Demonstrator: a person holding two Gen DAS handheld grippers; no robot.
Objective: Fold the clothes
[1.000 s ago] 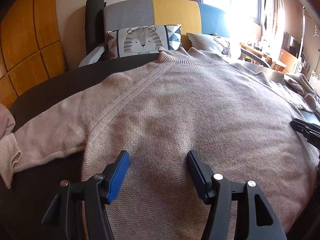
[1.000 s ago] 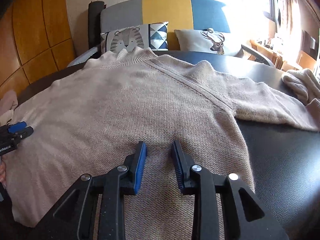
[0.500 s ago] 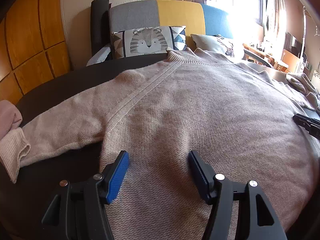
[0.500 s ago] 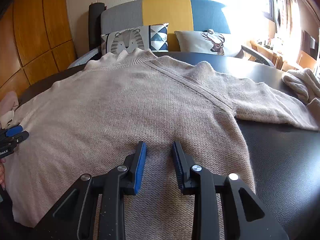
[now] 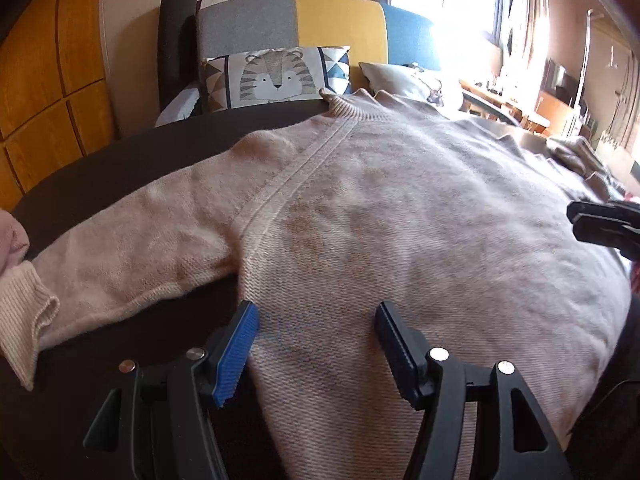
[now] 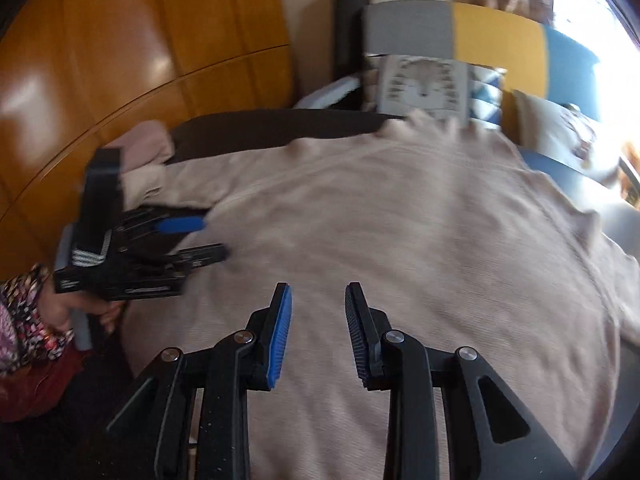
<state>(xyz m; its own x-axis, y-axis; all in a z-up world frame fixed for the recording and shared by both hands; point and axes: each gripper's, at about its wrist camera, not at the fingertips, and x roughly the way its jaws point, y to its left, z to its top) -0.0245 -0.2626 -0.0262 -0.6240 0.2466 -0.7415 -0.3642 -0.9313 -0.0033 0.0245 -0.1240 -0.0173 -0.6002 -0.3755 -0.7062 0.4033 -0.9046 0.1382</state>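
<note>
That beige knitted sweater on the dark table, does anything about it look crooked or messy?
Mostly no: the beige knitted sweater lies spread flat on the dark table. Only its ribbed cuff at the left is curled and rumpled, beside another pinkish garment.

Your left wrist camera looks along its fingers, angled down, close over the beige sweater near its left armpit, facing the tiger cushion. Your right wrist camera sits close above the sweater's body, tilted and blurred, facing the same cushion. Both views share the sweater, the dark table and the sofa.
</note>
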